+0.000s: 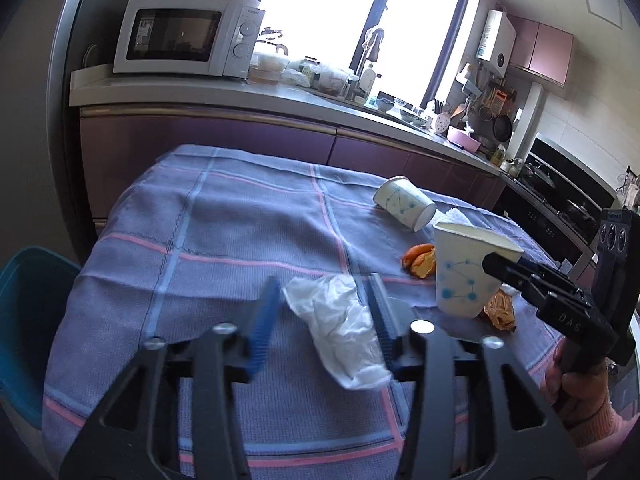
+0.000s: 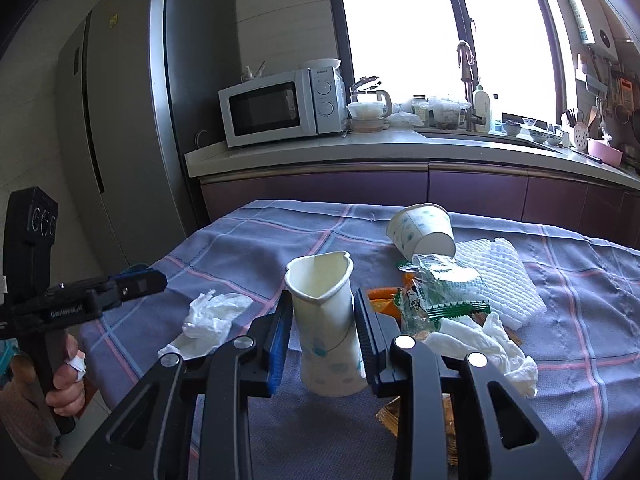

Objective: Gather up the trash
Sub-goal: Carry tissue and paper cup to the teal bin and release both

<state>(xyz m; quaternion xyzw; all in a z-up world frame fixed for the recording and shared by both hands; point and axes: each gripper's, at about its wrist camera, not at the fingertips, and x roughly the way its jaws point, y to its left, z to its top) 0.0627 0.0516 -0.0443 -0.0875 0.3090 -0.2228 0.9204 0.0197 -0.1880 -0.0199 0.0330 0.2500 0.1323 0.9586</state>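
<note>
My left gripper [image 1: 324, 316] stands open over the checked tablecloth [image 1: 224, 220]. A crumpled white tissue [image 1: 340, 328] lies between its blue-padded fingers, and the pads do not press it. My right gripper [image 2: 324, 328] is shut on an upright white paper cup [image 2: 324, 320] with a blue dot pattern, and the cup's rim is squeezed out of round. The left wrist view shows that cup [image 1: 464, 276] at the right, in the right gripper [image 1: 490, 264]. The right wrist view shows the left gripper [image 2: 156, 280] just left of the tissue [image 2: 212, 316].
A second paper cup [image 2: 424, 228] lies on its side farther back. Orange peel [image 1: 420, 260], a green snack wrapper [image 2: 436, 292], white foam netting [image 2: 500, 280], another tissue [image 2: 488, 344] and a gold wrapper [image 1: 500, 308] litter the right side. A blue bin [image 1: 28, 320] stands left of the table.
</note>
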